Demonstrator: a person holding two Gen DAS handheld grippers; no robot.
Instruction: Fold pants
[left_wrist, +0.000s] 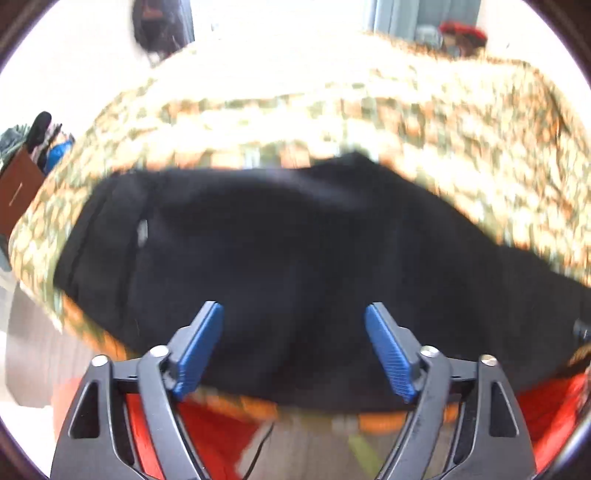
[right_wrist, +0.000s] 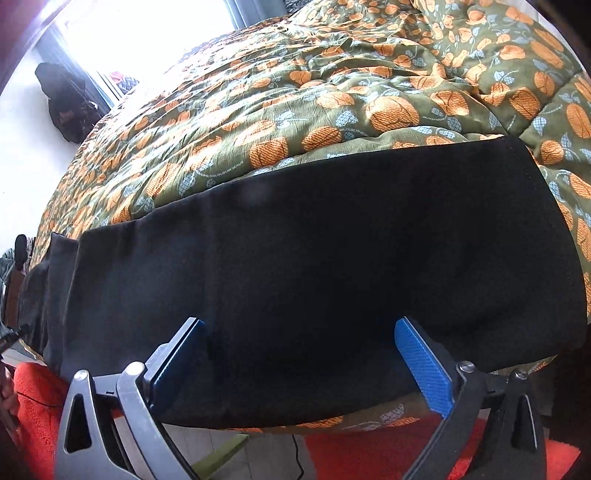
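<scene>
black pants (right_wrist: 314, 266) lie flat across the near edge of the pumpkin-print quilt (right_wrist: 332, 96); left gripper (left_wrist: 293, 347) and right gripper (right_wrist: 299, 365) both spread wide, holding nothing, fingertips over the pants' near hem; red rug (right_wrist: 369, 458) below the quilt edge

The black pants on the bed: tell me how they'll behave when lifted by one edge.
The black pants will probably drape and sag, since they follow the quilt's bumps. They look light, thin fabric lying flat. The near edge overhangs the bed, so a tug may slide them off. Both the left gripper and right gripper are open.
</scene>
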